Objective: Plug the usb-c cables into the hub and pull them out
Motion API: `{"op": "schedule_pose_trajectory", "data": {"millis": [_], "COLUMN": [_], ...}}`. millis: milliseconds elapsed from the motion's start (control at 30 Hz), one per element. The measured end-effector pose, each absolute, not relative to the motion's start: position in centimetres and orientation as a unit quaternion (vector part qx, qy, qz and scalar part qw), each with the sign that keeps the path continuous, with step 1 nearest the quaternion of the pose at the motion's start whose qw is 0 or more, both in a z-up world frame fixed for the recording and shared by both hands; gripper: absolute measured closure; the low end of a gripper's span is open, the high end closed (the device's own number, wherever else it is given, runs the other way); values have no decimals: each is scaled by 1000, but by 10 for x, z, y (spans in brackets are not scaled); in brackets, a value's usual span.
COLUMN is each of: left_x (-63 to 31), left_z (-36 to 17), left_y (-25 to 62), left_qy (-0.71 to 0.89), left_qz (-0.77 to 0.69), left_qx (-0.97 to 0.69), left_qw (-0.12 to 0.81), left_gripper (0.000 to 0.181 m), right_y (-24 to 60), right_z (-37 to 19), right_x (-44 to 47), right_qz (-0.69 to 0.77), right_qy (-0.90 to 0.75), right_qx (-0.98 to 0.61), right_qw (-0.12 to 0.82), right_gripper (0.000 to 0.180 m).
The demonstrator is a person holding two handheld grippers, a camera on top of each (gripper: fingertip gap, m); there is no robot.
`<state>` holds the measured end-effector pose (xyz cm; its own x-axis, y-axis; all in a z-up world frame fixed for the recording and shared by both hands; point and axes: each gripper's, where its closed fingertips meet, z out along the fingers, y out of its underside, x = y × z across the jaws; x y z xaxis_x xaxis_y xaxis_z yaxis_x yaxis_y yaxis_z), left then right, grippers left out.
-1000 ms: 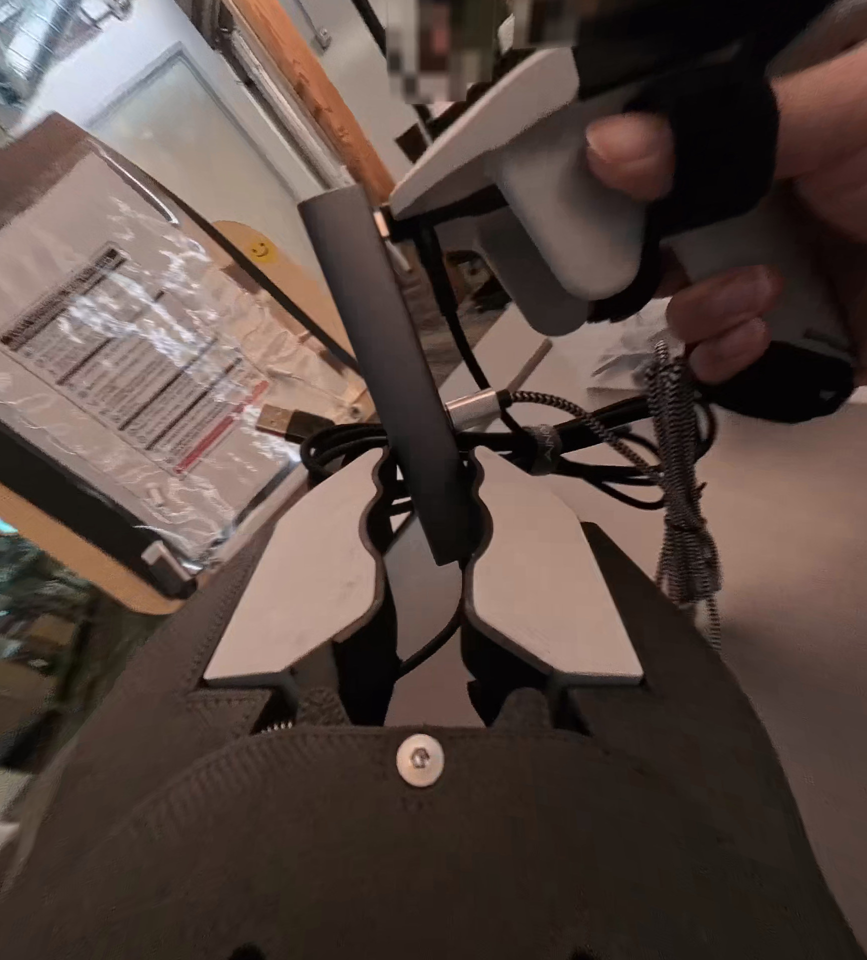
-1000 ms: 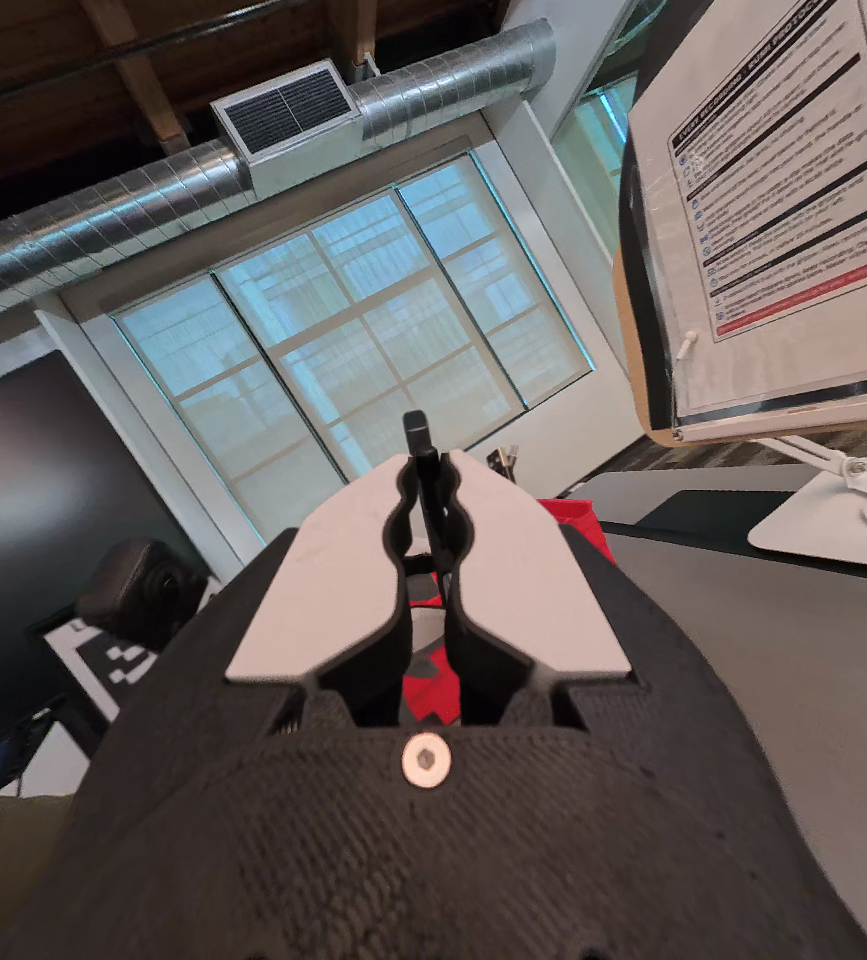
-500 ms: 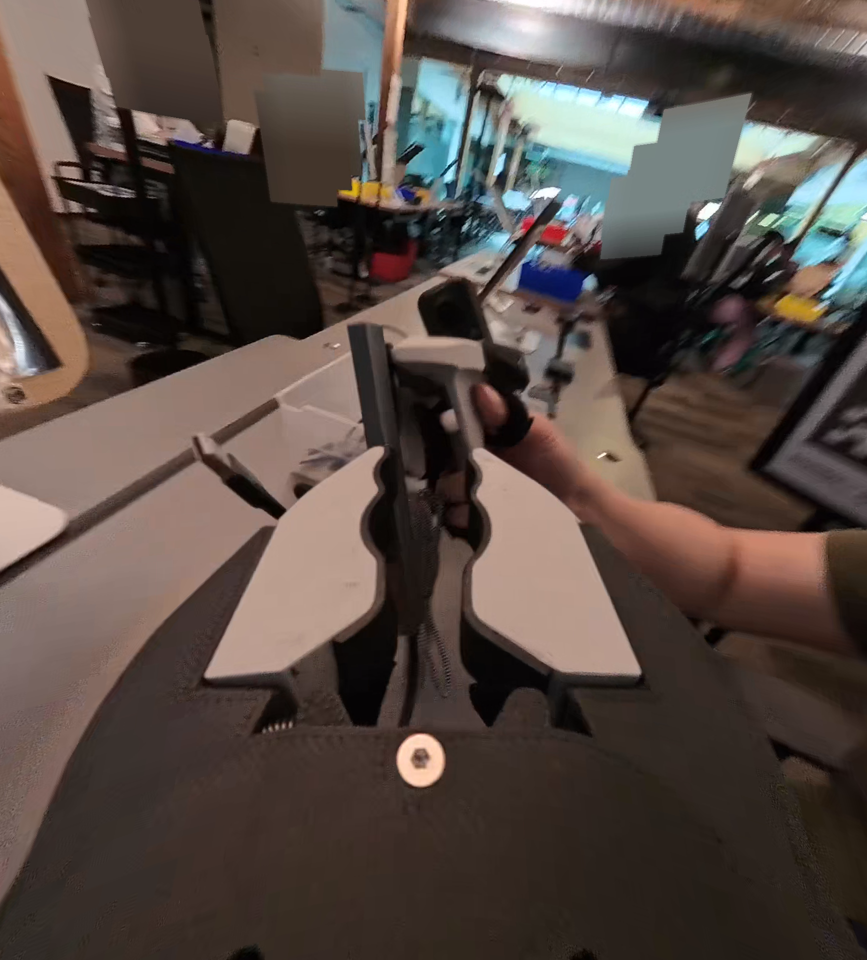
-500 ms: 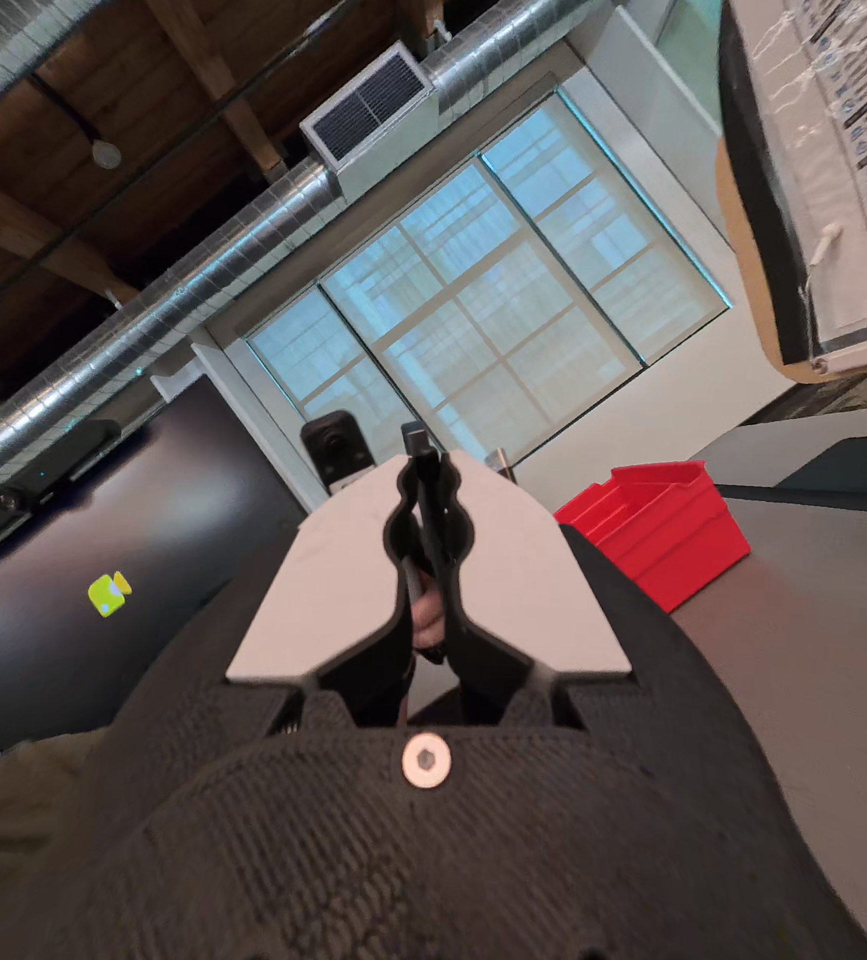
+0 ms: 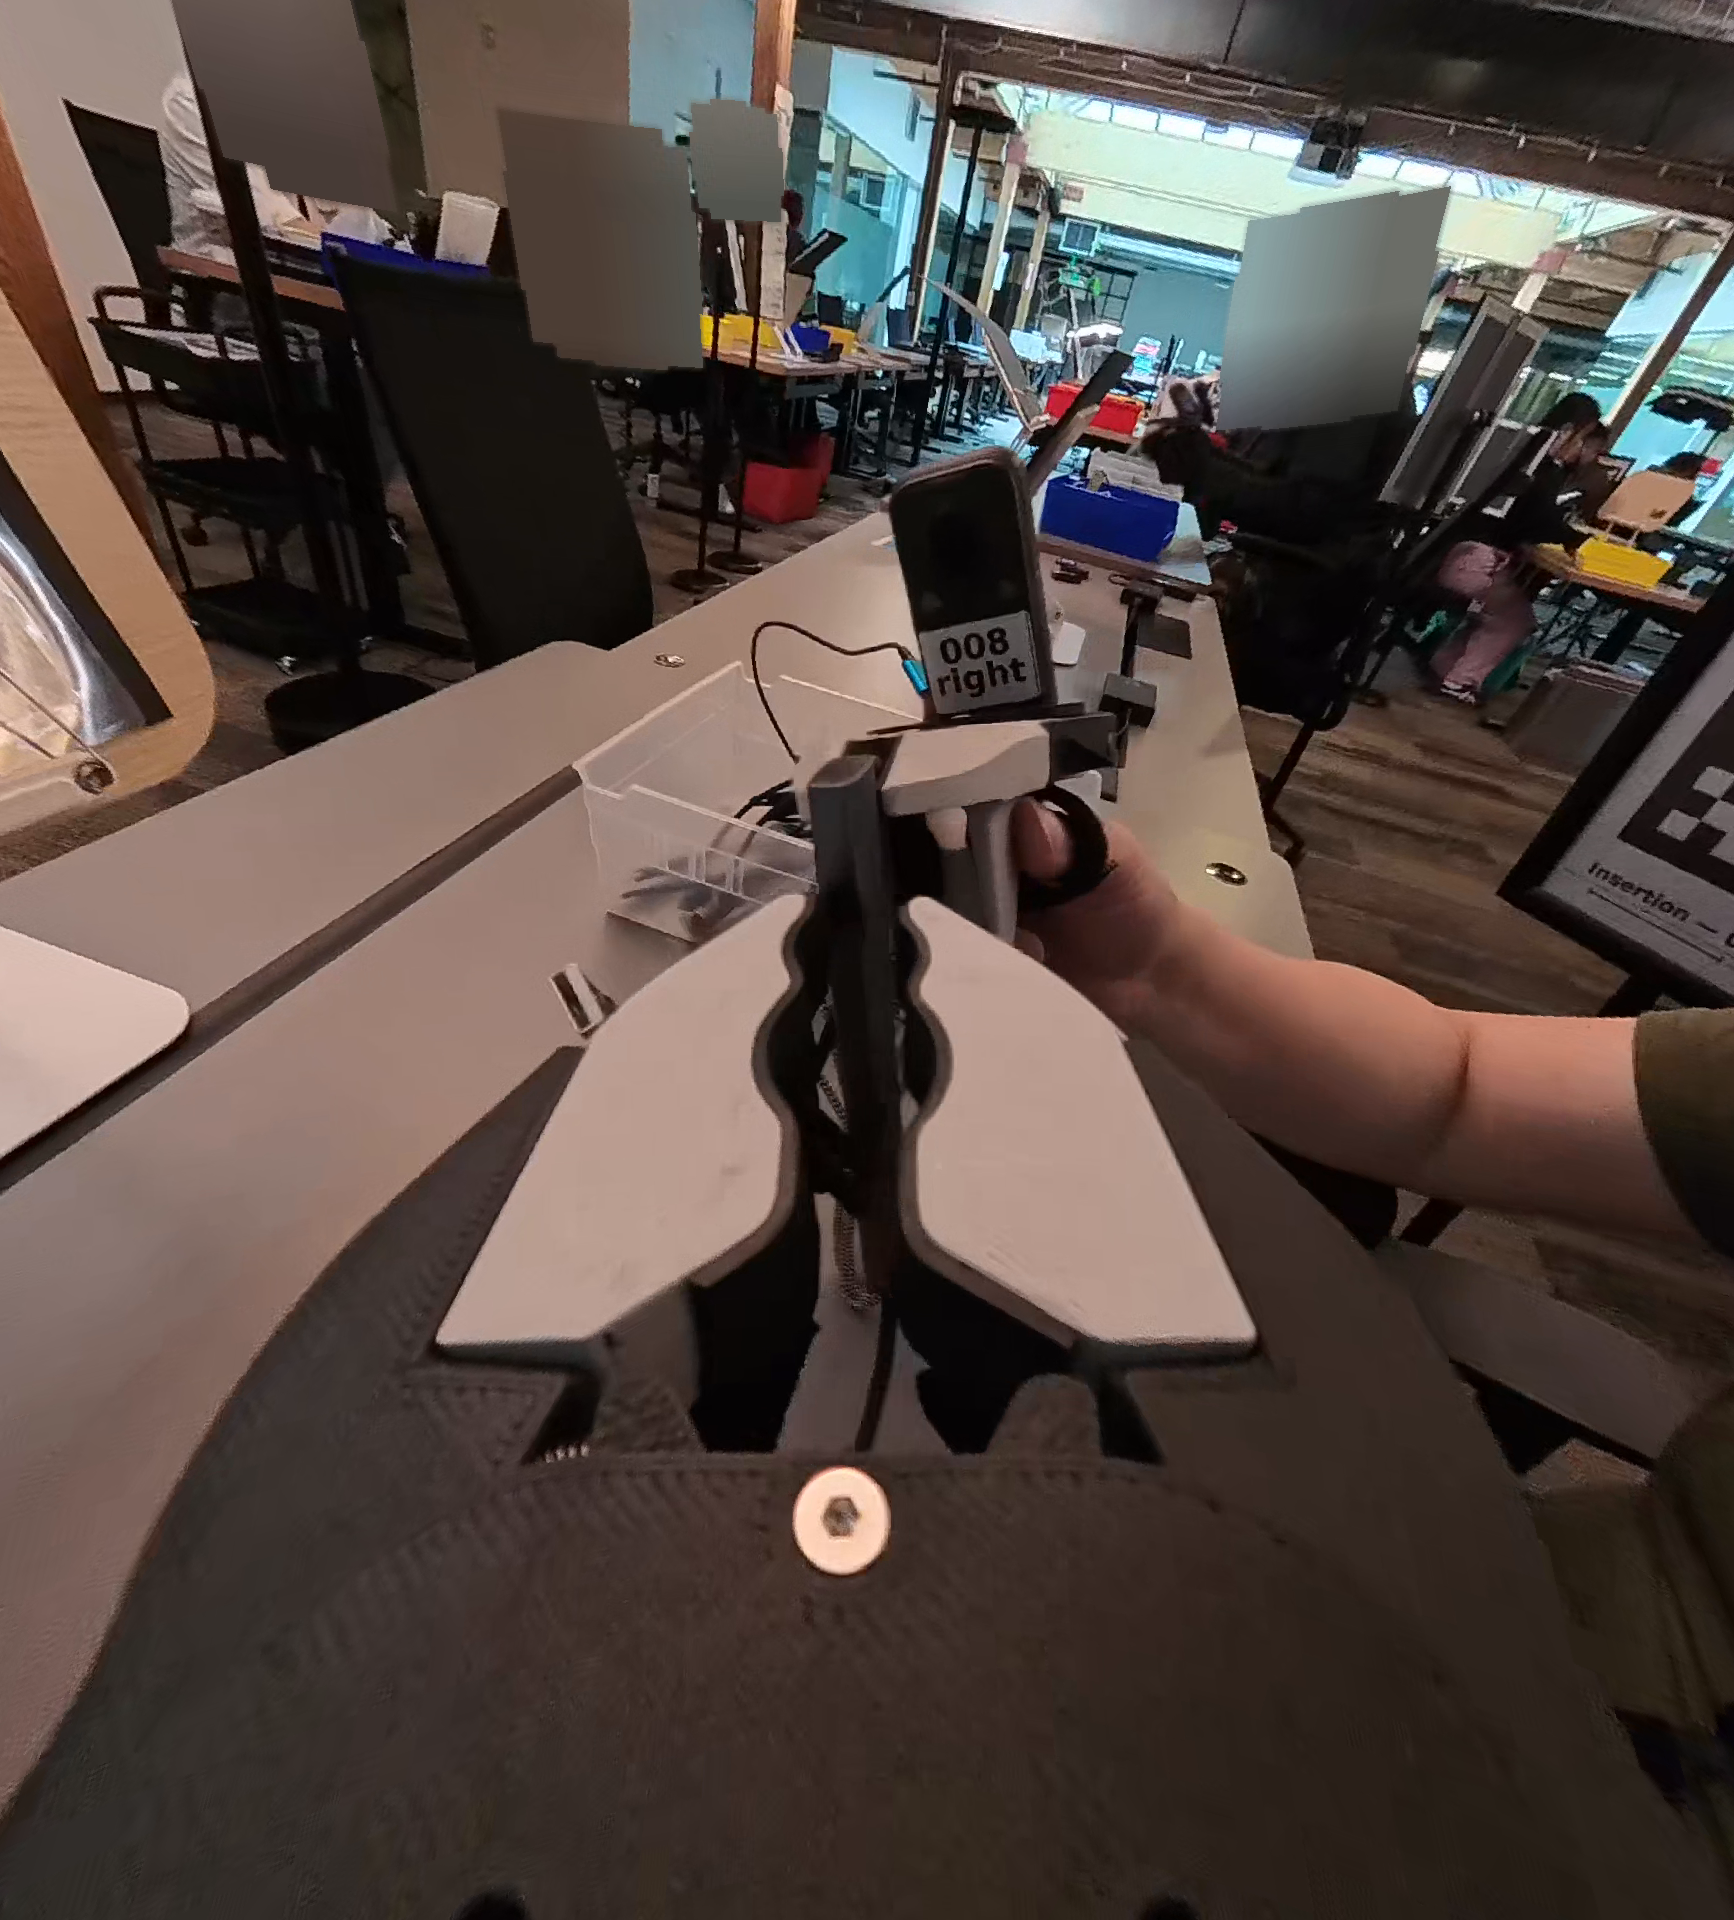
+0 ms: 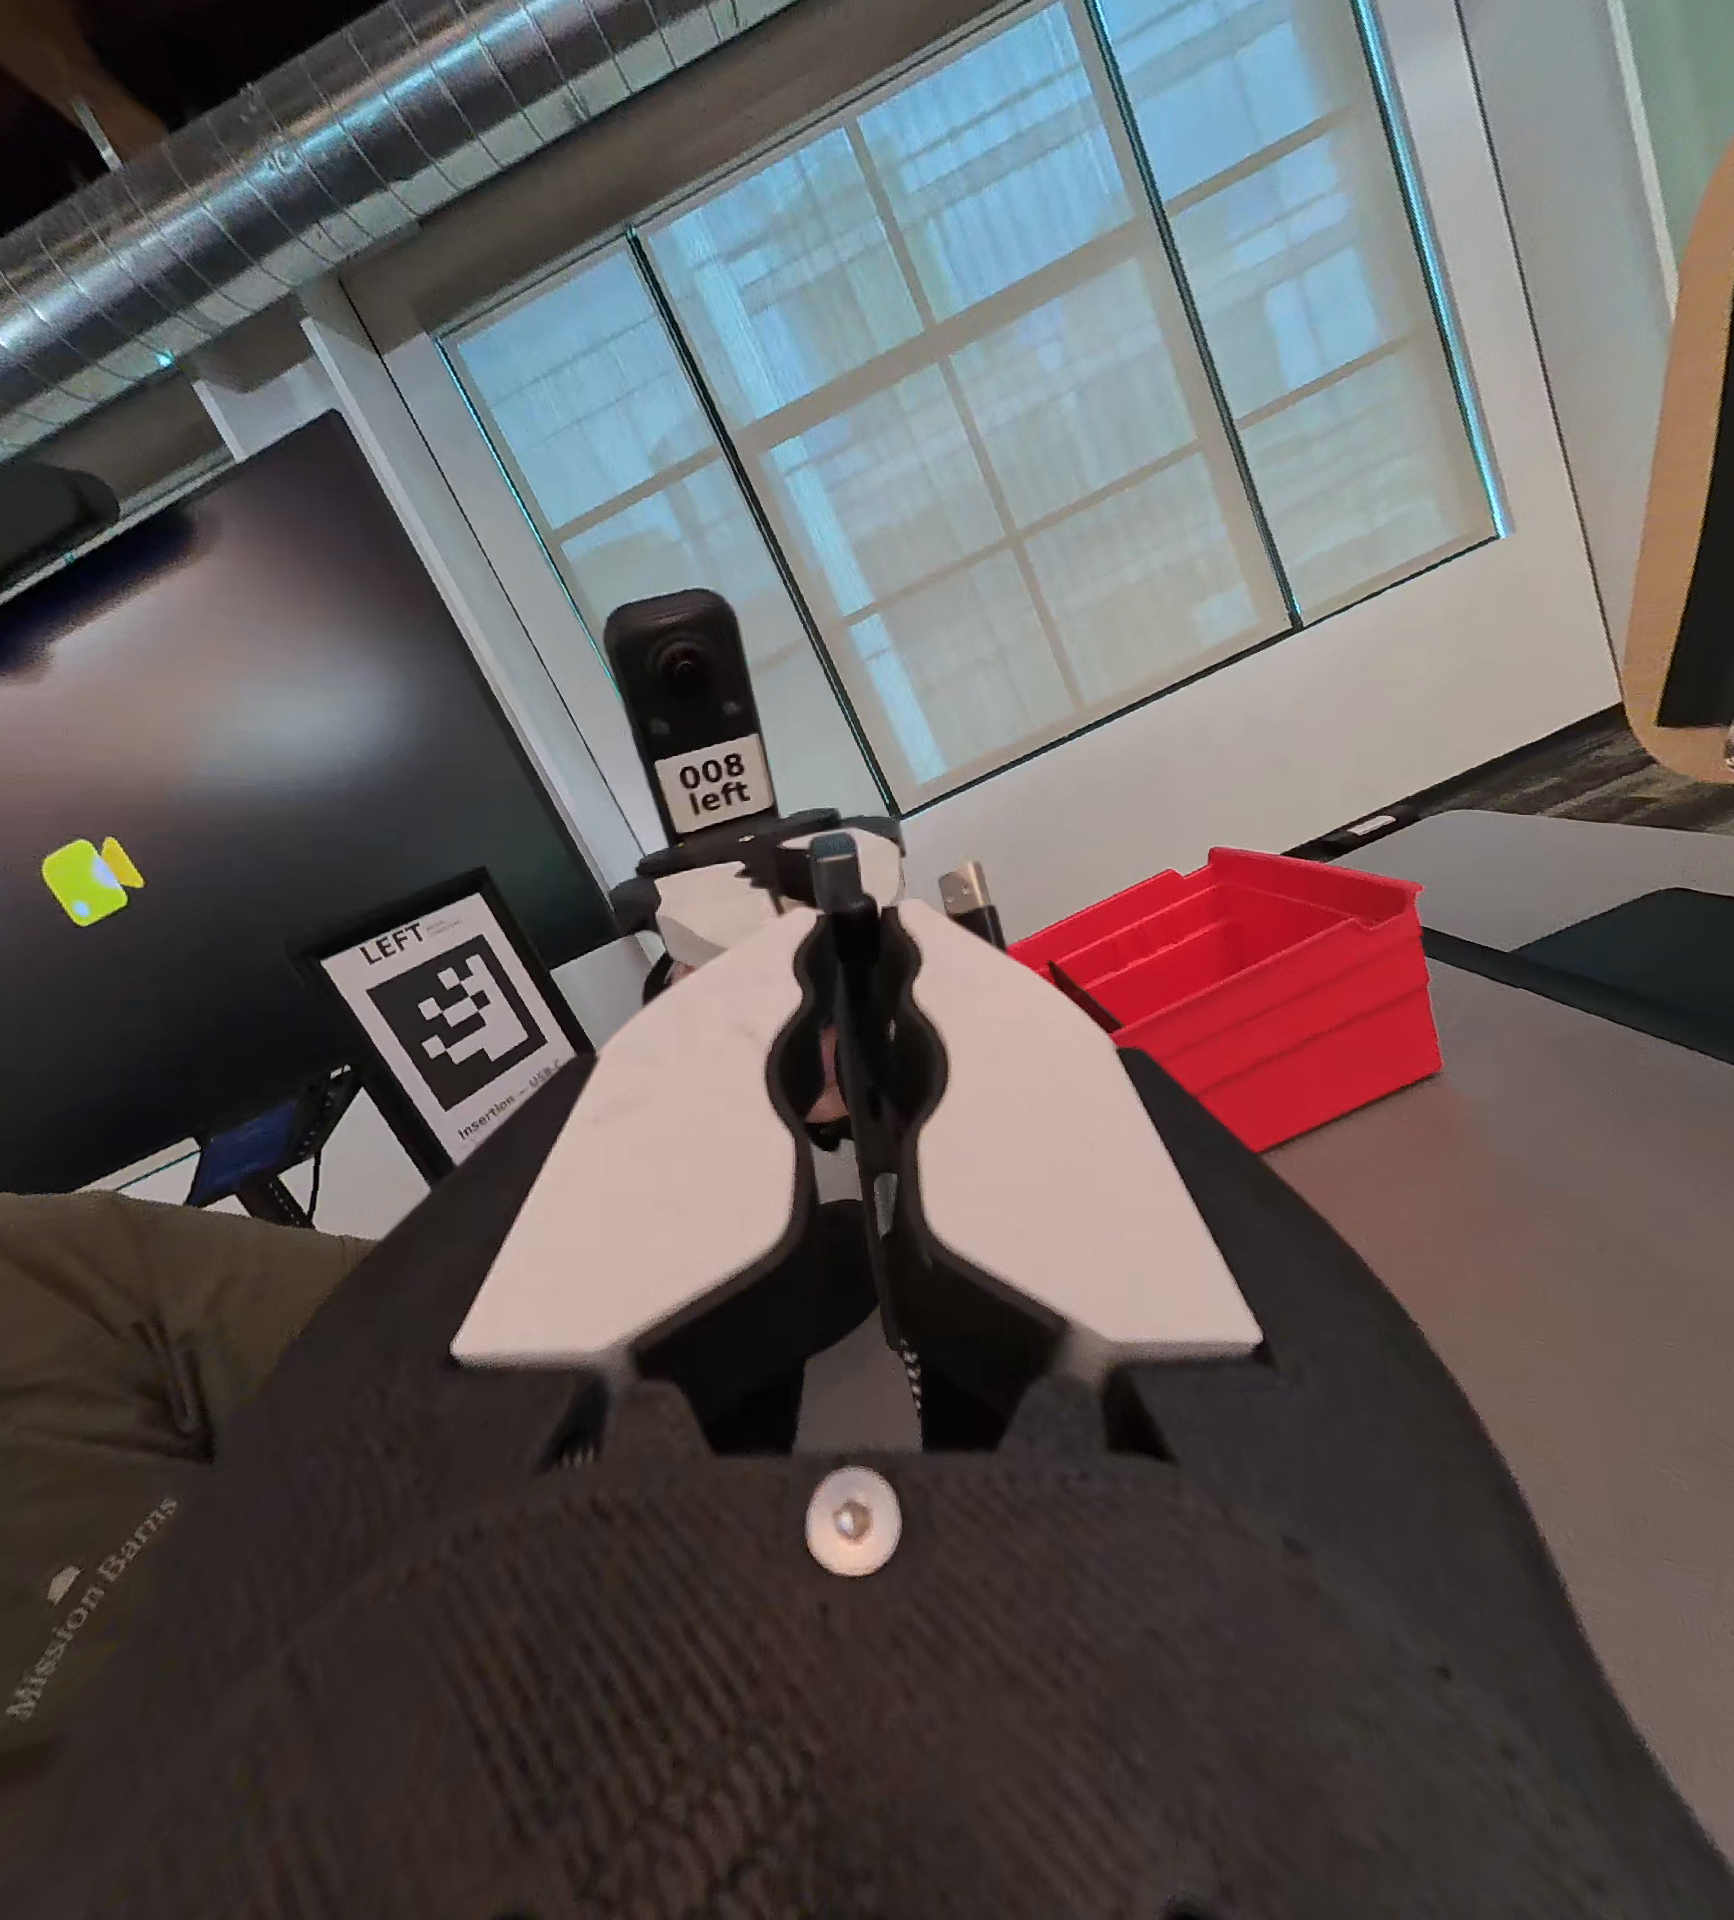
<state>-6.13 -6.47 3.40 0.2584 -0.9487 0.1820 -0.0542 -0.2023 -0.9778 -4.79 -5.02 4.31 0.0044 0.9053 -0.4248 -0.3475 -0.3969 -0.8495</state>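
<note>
Both grippers have swung to face each other; left gripper (image 5: 850,997) clamps the hub (image 5: 855,935) upright; right gripper (image 6: 858,971) pinches the cable plug (image 6: 835,868), pointing toward it.

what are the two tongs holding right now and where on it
Left tongs clamp the dark grey hub along its lower body. Right tongs pinch a black cable plug just behind its tip.

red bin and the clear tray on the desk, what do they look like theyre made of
Red bin: looks like moulded plastic, opaque with a slight sheen and a uniform colour. Clear tray: probably hard transparent plastic or acrylic, since cables show through its walls.
</note>
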Motion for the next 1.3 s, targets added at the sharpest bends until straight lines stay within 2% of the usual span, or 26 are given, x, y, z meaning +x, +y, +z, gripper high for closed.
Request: {"op": "schedule_pose_trajectory", "data": {"millis": [267, 333, 367, 400, 600, 767, 967, 1300], "left_x": [-63, -64, -63, -61, -61, -62, -59, -54], "left_z": [34, 32, 31, 32, 31, 27, 22, 28], "left_y": [-61, -54, -56, -62, -67, -76, -86, -82], "left_qy": [367, 354, 362, 377, 408, 433, 457, 433], "left_qz": [-502, -487, -487, -492, -464, -468, -466, -489], "left_qx": [-633, -644, -640, -633, -631, -636, -642, -625], "left_qw": [461, 472, 471, 464, 470, 435, 404, 427], "left_gripper": [170, 152, 153, 170, 171, 171, 171, 171], "right_y": [-51, -55, -55, -53, -58, -67, -78, -74], "right_z": [42, 41, 39, 37, 36, 33, 26, 30], "right_x": [-49, -54, -56, -57, -58, -60, -57, -52], "right_qz": [651, 650, 641, 633, 647, 628, 632, 615], "right_qy": [-275, -288, -290, -289, -303, -350, -390, -384], "right_qx": [-519, -520, -526, -532, -520, -529, -548, -562], "right_qw": [482, 474, 478, 481, 468, 450, 386, 399], "right_gripper": [172, 171, 172, 176, 171, 172, 172, 172]}}
